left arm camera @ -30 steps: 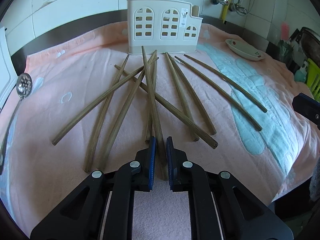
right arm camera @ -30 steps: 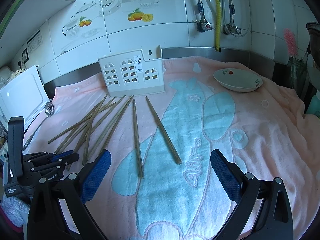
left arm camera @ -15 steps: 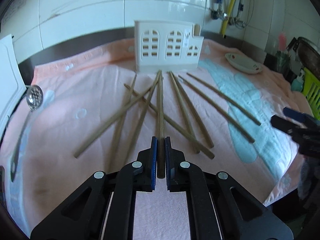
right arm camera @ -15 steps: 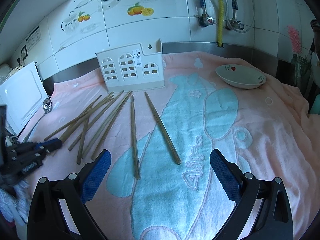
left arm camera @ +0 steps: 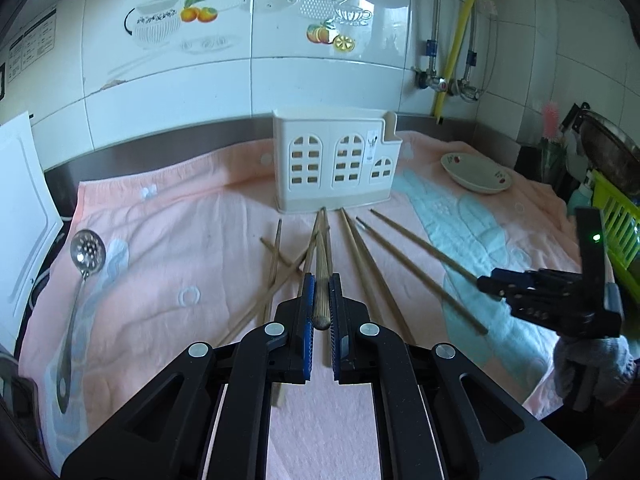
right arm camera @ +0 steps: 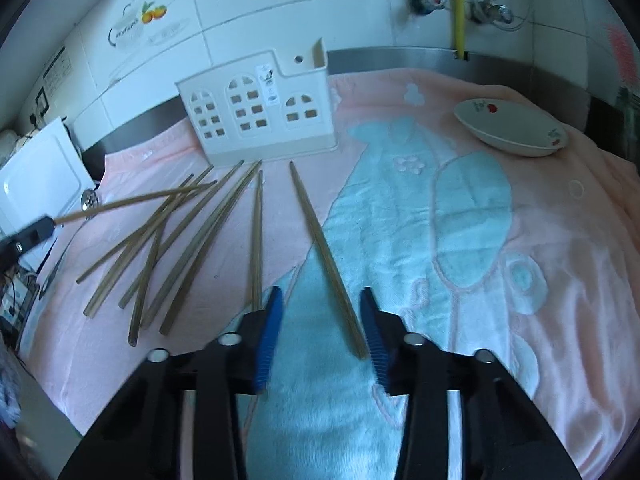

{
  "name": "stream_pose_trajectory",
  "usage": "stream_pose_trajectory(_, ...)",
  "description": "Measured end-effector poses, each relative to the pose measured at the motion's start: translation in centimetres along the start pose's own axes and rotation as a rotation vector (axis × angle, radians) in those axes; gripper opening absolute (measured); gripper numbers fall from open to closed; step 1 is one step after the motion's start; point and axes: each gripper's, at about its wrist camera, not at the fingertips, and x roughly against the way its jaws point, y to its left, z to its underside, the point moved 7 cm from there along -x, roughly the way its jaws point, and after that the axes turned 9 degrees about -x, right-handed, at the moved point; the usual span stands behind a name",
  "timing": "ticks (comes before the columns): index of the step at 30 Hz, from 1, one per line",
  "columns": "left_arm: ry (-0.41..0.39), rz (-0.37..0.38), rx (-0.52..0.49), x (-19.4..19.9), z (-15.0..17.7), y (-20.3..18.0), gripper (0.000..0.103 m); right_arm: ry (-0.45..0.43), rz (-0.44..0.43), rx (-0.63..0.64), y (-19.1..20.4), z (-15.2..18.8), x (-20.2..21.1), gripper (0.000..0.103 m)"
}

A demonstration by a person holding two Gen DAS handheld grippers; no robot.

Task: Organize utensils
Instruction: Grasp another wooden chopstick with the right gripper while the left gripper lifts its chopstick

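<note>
White glossy tiles [left arm camera: 280, 80] line the wall, printed with teapots, cups and oranges [left arm camera: 198, 13]. A dark steel strip [right arm camera: 400, 58] runs along the wall's foot. A yellow pipe [left arm camera: 456, 40] drops between two metal valves [left arm camera: 430, 80]. The desk lies under a pink towel [right arm camera: 560, 260] with pale-blue patches — daylight glares off the tiles.

The counter is covered by a pink towel [right arm camera: 560, 240] with a light blue figure on it. On the towel, near the wall, stands a cream utensil holder [right arm camera: 264, 116] with window-shaped holes. In front of it lie brown chopsticks [right arm camera: 188, 236], several crossing each other (two lie apart, toward the blue figure). A white dish [right arm camera: 512, 128] rests at the right, and a slotted metal spoon [left arm camera: 80, 280] at the left edge.
</note>
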Motion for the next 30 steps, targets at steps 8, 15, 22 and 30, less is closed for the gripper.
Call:
stream_pose_trajectory(8,-0.006,0.015,-0.005,-0.1,-1.1,0.4,0.006,0.026,0.039,0.050,-0.3,-0.1,-1.4,0.017)
stream_pose_trajectory(15,-0.002,0.019,-0.004,-0.4,-1.5,0.9,0.006,0.031,0.084,0.077,-0.5,-0.1,-1.8,0.016)
stream_pose_trajectory(22,0.006,0.047,0.040,-0.7,-1.5,1.9,0.006,0.013,0.090,0.078,-0.8,0.1,-1.4,0.008)
stream_pose_trajectory(30,-0.020,0.036,0.031,0.3,-2.8,2.1,0.006,-0.122,0.053,0.095,1.4,-2.6,3.6,0.007)
